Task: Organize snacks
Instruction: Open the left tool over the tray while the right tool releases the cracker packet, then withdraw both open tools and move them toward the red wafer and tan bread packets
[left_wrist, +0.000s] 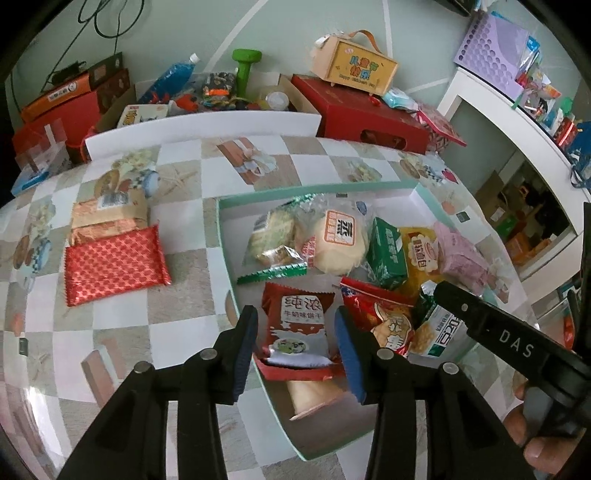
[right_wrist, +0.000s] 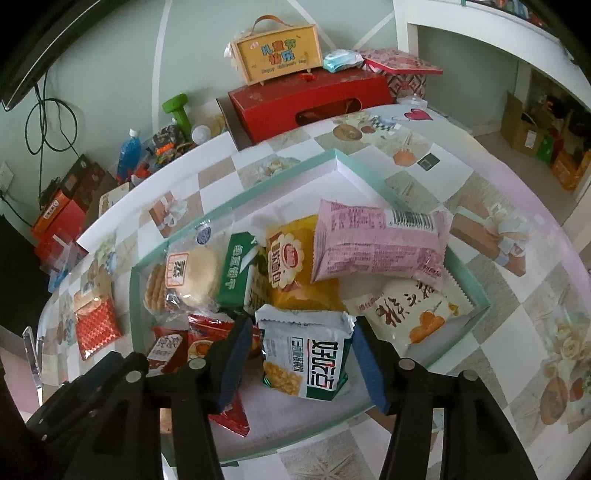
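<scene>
Checkered tabletop (left_wrist: 177, 317): left gripper (left_wrist: 295, 345) parted around red packet (left_wrist: 297, 325), right gripper (right_wrist: 301, 360) parted around green-white packet (right_wrist: 308, 358).

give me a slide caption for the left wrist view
Left gripper straddles a red biscuit packet in the snack box.

Left wrist view: camera sits behind the left gripper (left_wrist: 295, 343), looking steeply down and forward, close over the near-left end of the box (left_wrist: 317, 192). The table (left_wrist: 184, 155) and wall clutter fill the upper frame.

Right wrist view: camera sits behind the right gripper (right_wrist: 301, 354), same steep downward tilt, close over the box's (right_wrist: 369, 177) near side, further right.

Shared: the box and its snacks, the red packet (left_wrist: 114, 266) (right_wrist: 96, 326), the yellow case (left_wrist: 356, 62) (right_wrist: 277, 50). Right tool's body enters the left view's lower right.
</scene>
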